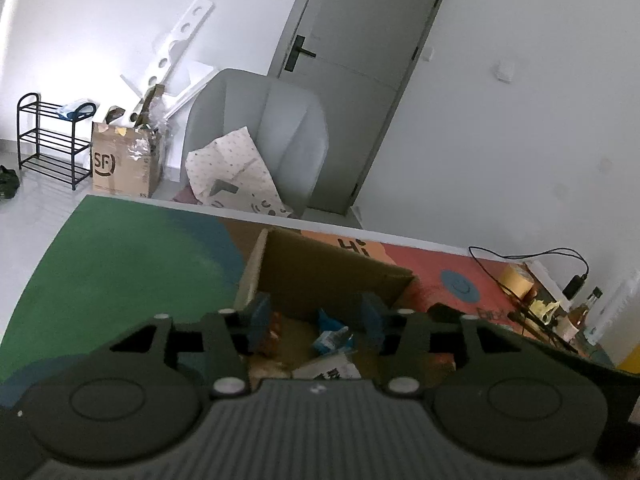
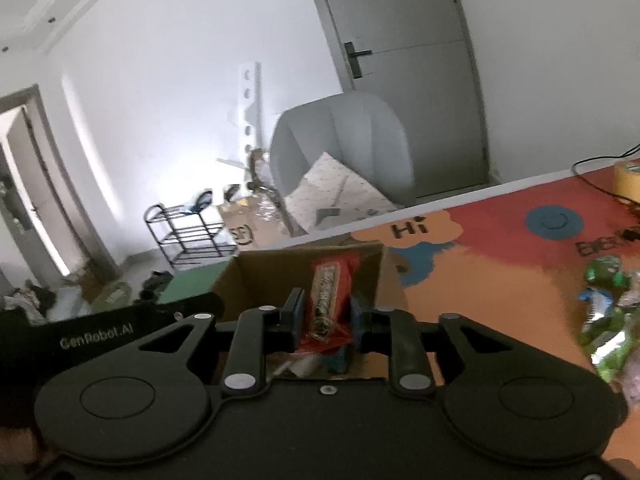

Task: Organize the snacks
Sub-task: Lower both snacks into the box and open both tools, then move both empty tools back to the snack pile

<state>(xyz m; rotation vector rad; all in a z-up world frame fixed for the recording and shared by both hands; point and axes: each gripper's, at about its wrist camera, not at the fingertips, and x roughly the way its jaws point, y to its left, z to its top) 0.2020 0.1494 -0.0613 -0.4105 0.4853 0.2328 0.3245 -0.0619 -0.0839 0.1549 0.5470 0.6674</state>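
Note:
An open cardboard box (image 1: 328, 272) stands on the colourful table mat, with several snack packets inside, among them a blue one (image 1: 330, 338) and a white one (image 1: 328, 368). My left gripper (image 1: 316, 322) is open and empty, held over the box's near side. The box also shows in the right wrist view (image 2: 276, 276). My right gripper (image 2: 326, 314) is shut on a red snack packet (image 2: 330, 292), held upright above the box opening. The left gripper's body (image 2: 100, 332) shows at the left of that view.
Loose green and blue snack packets (image 2: 604, 296) lie on the mat at the right. A yellow tape roll (image 1: 518, 278), a black cable and bottles sit at the table's far right. A grey armchair (image 1: 260, 136) stands behind the table.

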